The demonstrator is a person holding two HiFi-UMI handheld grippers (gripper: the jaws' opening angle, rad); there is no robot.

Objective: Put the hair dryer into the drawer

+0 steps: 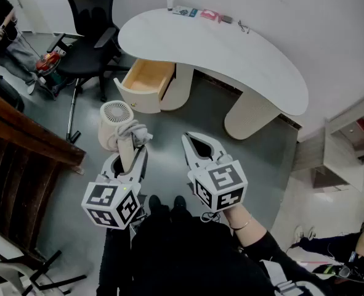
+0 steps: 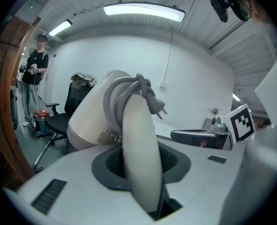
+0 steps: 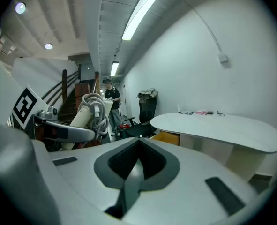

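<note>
A cream hair dryer [image 1: 116, 123] with its grey cord wound round it is held above the floor by its handle. My left gripper [image 1: 134, 154] is shut on that handle. In the left gripper view the handle [image 2: 139, 146] runs up between the jaws to the dryer's body [image 2: 96, 118]. My right gripper [image 1: 191, 143] hovers beside it on the right, shut on nothing, its jaws meeting in the right gripper view [image 3: 134, 168]. The wooden drawer [image 1: 148, 78] stands pulled open under the white curved desk [image 1: 255, 63], some way beyond both grippers, and also shows in the right gripper view [image 3: 167, 137].
A black office chair [image 1: 87, 39] stands left of the drawer. A dark wooden stair rail [image 1: 21, 137] runs along the left. Small items [image 1: 200, 13] lie at the desk's far edge. A person [image 1: 6, 32] sits far left. A shelf unit [image 1: 354, 140] is at right.
</note>
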